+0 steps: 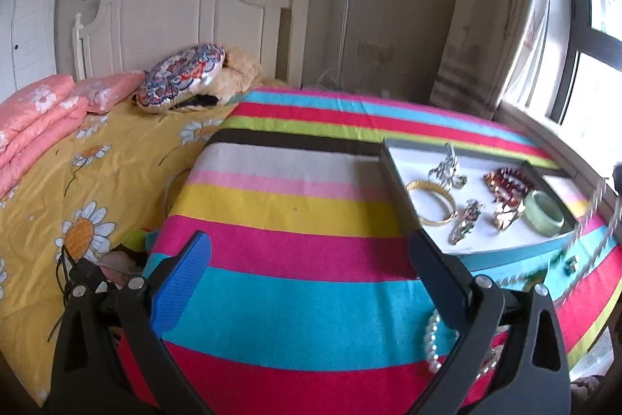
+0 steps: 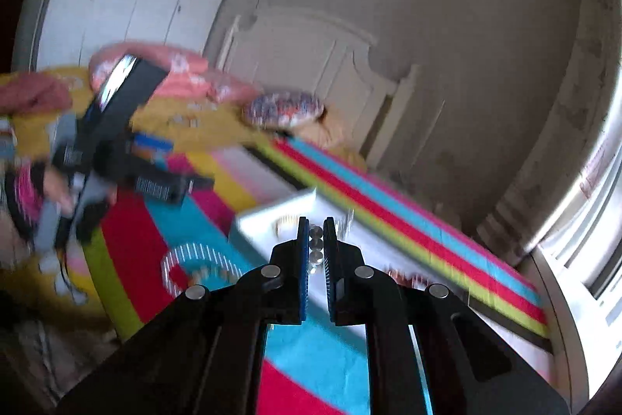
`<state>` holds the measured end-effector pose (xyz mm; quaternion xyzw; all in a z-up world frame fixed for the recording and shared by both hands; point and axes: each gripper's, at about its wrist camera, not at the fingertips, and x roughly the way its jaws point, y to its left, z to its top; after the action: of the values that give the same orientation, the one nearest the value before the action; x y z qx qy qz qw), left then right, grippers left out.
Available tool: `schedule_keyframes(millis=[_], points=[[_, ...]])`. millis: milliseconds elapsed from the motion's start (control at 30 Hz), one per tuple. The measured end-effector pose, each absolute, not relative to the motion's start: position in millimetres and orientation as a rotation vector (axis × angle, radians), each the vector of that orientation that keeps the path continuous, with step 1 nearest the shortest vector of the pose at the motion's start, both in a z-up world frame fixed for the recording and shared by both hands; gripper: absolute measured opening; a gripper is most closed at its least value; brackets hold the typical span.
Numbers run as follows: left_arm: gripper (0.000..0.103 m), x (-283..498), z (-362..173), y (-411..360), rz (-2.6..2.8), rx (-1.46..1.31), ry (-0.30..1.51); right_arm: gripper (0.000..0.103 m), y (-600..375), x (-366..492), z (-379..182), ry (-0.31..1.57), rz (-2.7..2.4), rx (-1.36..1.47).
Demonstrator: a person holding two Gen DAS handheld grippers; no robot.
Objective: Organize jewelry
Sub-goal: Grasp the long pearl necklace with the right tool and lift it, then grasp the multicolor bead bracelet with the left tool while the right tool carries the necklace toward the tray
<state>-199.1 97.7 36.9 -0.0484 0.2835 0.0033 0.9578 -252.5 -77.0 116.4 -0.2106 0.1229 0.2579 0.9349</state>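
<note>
Right wrist view: right gripper (image 2: 316, 232) pinched shut on a beaded silver chain (image 2: 315, 251).
Carry it level to the white tray (image 1: 404, 189) (bangles inside); left gripper (image 1: 311, 259) gapes empty beside it.

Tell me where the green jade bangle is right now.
In the left wrist view, the green jade bangle lies at the right end of the white tray, beside the gold clip.

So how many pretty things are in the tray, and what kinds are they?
In the tray:
Bangles: 2 (gold bangle, green bangle)
Bead bracelets: 1 (red bead bracelet)
Shiny metal ornaments: 3 (tall silver ornament, long silver ornament, golden ornament)
Total: 6
</note>
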Motion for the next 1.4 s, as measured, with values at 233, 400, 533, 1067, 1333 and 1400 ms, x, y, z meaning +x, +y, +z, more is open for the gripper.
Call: schedule_keyframes(millis=[233, 400, 533, 1067, 1333, 1400], points=[[0.1, -219, 37, 86, -0.104, -0.123, 0.603, 0.01, -77, -248, 160, 0.147, 0.51, -0.386], [0.1, -231, 32, 49, -0.23, -0.013, 0.647, 0.01, -99, -257, 177, 0.096, 0.456, -0.346], [0.1, -229, 24, 20, -0.254, 0.068, 0.669, 0.01, -115, -260, 189, 0.08, 0.424, -0.329], [0.015, -214, -3, -19, -0.362, 0.185, 0.752, 0.01, -129, -232, 156, 0.23, 0.385, -0.316], [0.009, -224, -2, -17, -0.372, 0.146, 0.727, 0.01, -129, -225, 147, 0.266, 0.371, -0.321], [0.009, -227, 1, -17, -0.371, 0.14, 0.709, 0.01, -129, -225, 147, 0.266, 0.37, -0.322]])
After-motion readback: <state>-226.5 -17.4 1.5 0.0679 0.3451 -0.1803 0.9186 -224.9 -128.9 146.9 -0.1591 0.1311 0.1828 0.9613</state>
